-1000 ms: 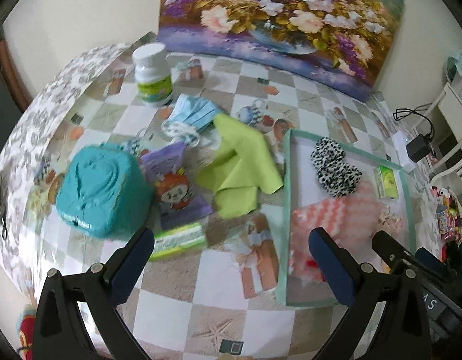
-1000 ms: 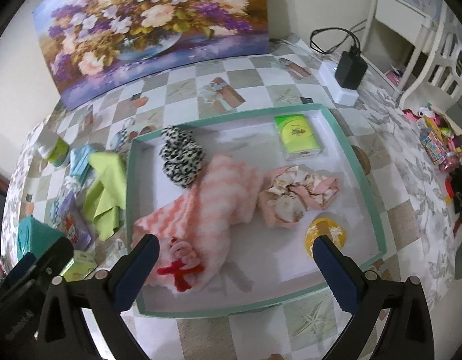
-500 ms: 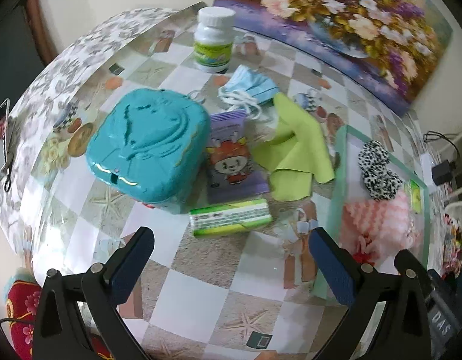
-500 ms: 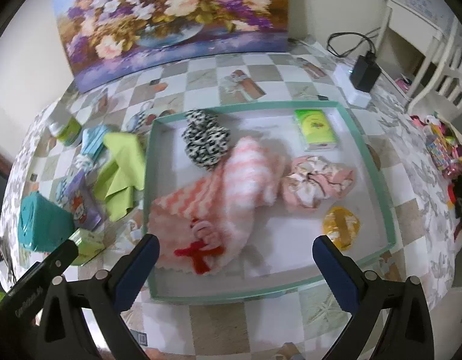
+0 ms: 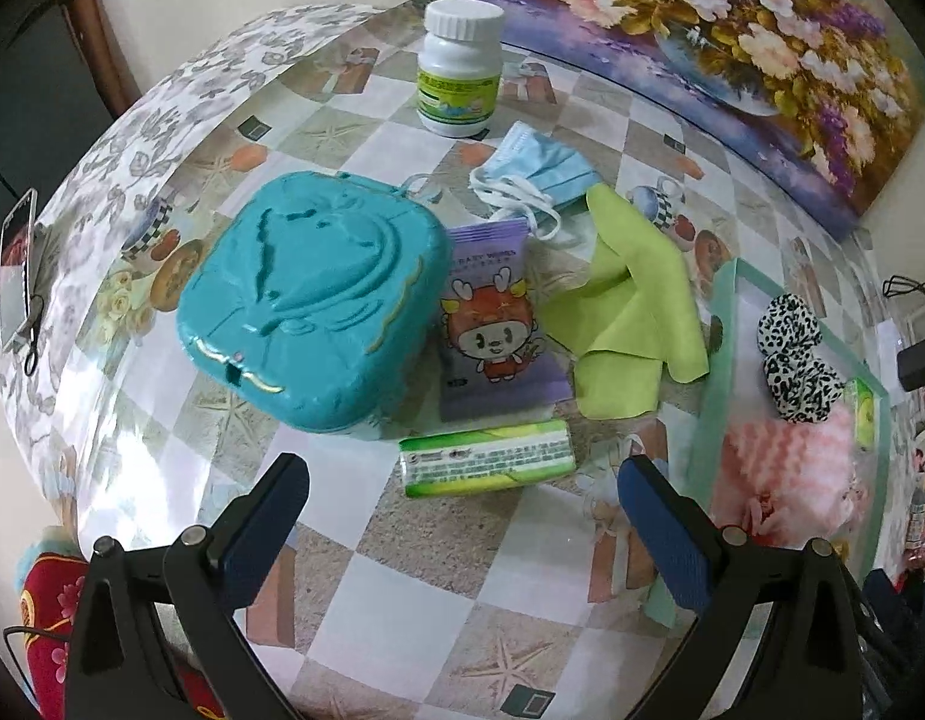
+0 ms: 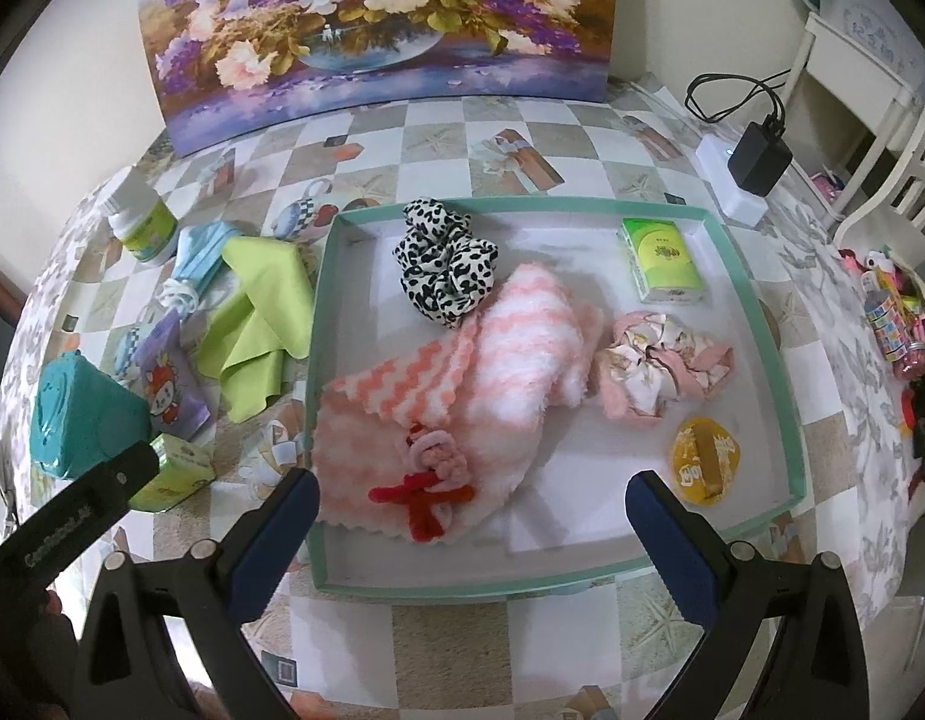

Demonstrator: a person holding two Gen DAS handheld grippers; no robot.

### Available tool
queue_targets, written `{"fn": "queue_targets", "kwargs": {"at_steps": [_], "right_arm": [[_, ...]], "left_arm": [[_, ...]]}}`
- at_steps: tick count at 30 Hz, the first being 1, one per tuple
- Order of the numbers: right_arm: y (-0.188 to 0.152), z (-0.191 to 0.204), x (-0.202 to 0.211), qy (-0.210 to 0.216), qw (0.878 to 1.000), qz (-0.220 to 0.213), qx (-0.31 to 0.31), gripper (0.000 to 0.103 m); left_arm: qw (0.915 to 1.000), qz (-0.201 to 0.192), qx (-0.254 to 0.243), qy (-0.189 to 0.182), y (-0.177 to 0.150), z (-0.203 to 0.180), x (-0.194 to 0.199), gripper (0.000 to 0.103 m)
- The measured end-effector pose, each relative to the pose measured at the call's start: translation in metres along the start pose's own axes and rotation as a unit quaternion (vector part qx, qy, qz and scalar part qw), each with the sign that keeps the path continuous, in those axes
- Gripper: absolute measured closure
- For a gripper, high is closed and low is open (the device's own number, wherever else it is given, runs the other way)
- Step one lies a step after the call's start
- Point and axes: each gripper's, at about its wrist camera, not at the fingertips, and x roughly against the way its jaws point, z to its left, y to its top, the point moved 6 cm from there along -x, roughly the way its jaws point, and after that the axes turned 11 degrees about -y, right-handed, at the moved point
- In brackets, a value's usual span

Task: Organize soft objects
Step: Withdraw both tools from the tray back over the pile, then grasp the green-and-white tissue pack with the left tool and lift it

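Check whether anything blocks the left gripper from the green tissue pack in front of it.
Nothing visible does. The green tissue pack lies on bare tablecloth just ahead of the open left gripper; the teal case and purple wipes pack sit behind it.

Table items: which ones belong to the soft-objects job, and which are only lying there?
Job: green cloth, blue face mask, pink towel, leopard scrunchie, tray.

Lying about: white bottle, teal case, flower painting, charger.
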Motion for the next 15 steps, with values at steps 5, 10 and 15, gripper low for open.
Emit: {"fn": "queue_targets", "kwargs": {"at_steps": [5,10,15], "right_arm": [[0.001,0.002,0.001,0.001,1.0,-0.003,0.005,0.0],[0.001,0.002,0.001,0.001,1.0,-0.003,0.006,0.0],[0.001,0.004,0.0,0.0,1.0,-0.003,0.007,0.0]], "left_arm": [[0.9999,0.004,-0.007,0.007,0.001,-0.006,-0.008,0.006],[0.9998,0.016,-0.002,0.008,0.0,-0.005,-0.016,0.016],[0.9997,0.022,0.013,0.004,0.001,-0.002,-0.022,0.022]]}}
